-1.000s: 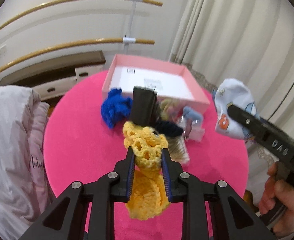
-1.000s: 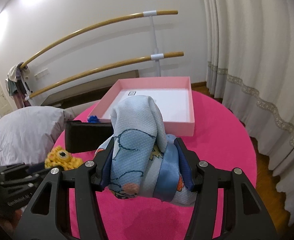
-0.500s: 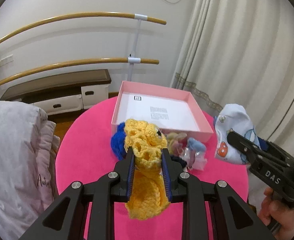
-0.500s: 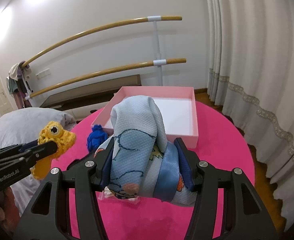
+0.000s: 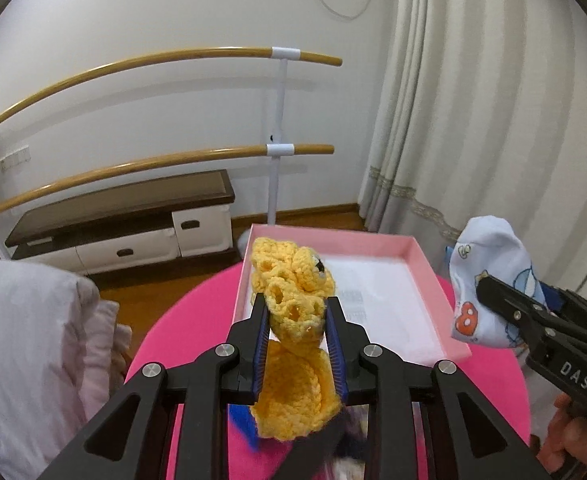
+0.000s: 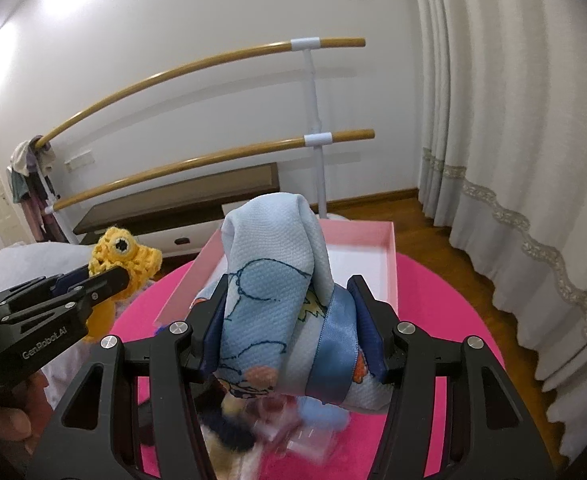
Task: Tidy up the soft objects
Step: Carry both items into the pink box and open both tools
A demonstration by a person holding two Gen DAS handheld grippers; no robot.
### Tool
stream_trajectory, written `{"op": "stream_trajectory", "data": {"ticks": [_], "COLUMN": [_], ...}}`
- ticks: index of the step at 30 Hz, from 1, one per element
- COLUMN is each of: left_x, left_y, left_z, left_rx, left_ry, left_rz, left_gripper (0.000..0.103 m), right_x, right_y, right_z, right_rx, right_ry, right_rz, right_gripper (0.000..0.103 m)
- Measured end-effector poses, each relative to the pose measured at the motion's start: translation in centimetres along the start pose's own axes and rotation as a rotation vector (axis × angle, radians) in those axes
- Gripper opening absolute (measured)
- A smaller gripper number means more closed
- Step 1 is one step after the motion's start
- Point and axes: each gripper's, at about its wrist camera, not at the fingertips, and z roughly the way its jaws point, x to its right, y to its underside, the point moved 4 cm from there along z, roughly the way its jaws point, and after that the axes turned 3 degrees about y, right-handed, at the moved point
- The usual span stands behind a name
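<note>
My left gripper (image 5: 296,308) is shut on a yellow crocheted toy (image 5: 293,280) with a black eye, held in the air in front of the open pink box (image 5: 417,252). It also shows in the right wrist view (image 6: 125,256). My right gripper (image 6: 289,300) is shut on a light blue printed cloth bundle (image 6: 273,272) with a blue satin ribbon, held above the pink round table (image 6: 445,304). The bundle also shows at the right of the left wrist view (image 5: 489,280). The pink box (image 6: 389,256) has a white inside.
Several small soft items lie blurred on the table below the grippers (image 6: 253,420). A white padded coat (image 5: 21,340) lies to the left of the table. Wooden ballet bars (image 5: 173,160), a low cabinet (image 5: 125,224) and curtains (image 5: 493,120) stand behind.
Both grippers have risen with their loads and tilted up. The pile of items has dropped to the bottom of both views. The yellow toy now stands before the box.
</note>
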Motion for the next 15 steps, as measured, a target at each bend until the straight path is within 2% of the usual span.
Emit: {"op": "stream_trajectory", "data": {"ticks": [8,15], "left_x": [2.4,3.1], "left_y": [-5.0,-7.9], "left_z": [9.4,17.1], "left_rx": [-0.066,-0.164], "left_ry": [0.017,0.026], "left_rz": [0.005,-0.001], "left_gripper": [0.025,0.025], "right_x": [3.4,5.6], "right_y": [-3.7,-4.5], "right_z": [7.5,14.5], "right_rx": [-0.081,-0.204], "right_ry": [0.002,0.0], "right_rz": [0.029,0.061], "right_gripper": [0.053,0.053]}}
